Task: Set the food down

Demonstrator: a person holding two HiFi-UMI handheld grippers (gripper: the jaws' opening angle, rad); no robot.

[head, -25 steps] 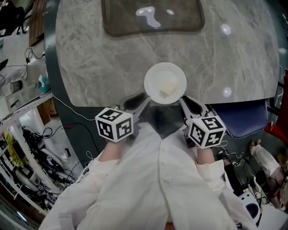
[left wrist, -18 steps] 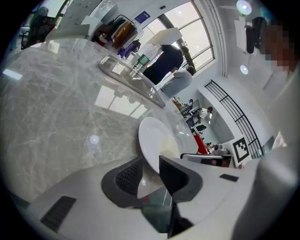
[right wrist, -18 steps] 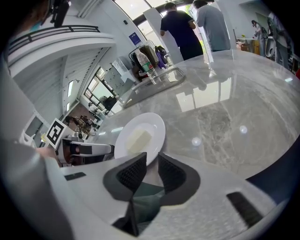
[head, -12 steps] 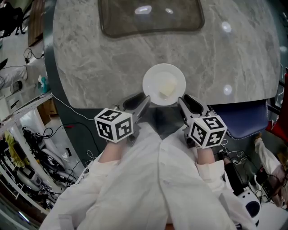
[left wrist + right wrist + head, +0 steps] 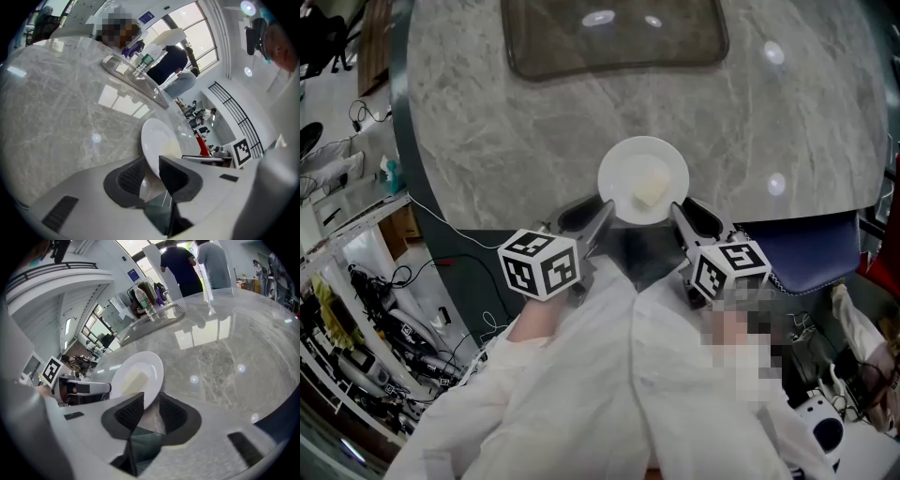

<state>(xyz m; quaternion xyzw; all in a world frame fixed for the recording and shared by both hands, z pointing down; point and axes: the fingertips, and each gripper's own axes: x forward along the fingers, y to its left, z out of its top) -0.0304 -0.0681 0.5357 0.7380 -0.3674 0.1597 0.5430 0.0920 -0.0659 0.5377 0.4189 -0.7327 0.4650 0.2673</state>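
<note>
Plate [image 5: 643, 159] (bearing food [image 5: 651, 190]) clamped between left gripper [image 5: 602, 209] and right gripper [image 5: 678, 212].

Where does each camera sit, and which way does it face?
Head view: on the person's head, looking steeply down at the table and the plate; white sleeves, left tongs and right tongs show.
Left gripper view: on the left tongs, looking along its jaws across the table; jaws clamp the plate's rim.
Right gripper view: on the right tongs, facing the plate from the opposite side; jaws clamp its rim.
Shared: both gripper views show the plate.
</note>
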